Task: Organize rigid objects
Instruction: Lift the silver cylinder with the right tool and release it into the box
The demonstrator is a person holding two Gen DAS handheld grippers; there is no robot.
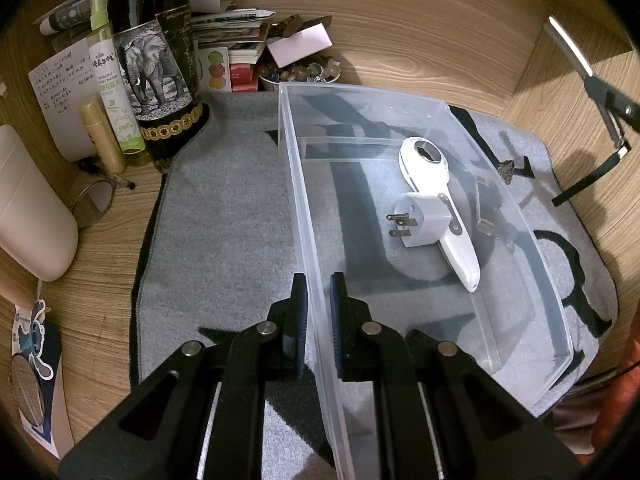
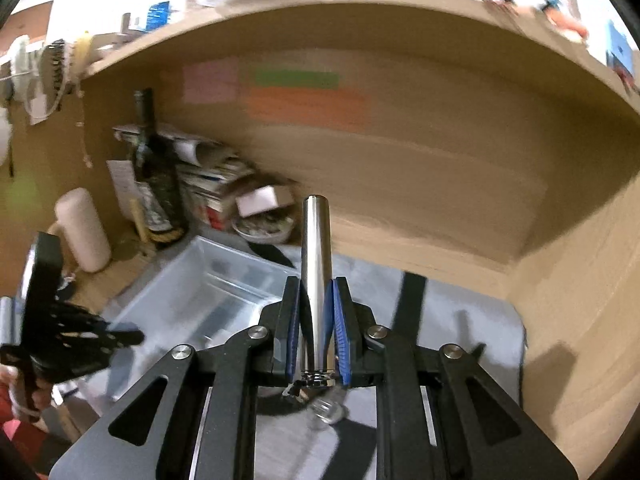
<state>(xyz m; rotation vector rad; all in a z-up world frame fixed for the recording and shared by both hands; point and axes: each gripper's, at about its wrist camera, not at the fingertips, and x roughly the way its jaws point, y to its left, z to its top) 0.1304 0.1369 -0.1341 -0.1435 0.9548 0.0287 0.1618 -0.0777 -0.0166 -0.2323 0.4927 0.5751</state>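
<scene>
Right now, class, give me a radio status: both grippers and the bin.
Left gripper straddling clear bin wall. Right gripper shut on metal cylinder, aloft. White plug adapter and white handheld device already inside.

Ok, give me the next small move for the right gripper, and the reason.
Probably carry the metal cylinder left and forward over the clear bin, then lower it. The right gripper is shut on it, held above the grey mat, while the left gripper straddles the bin's wall, steadying it.
</scene>
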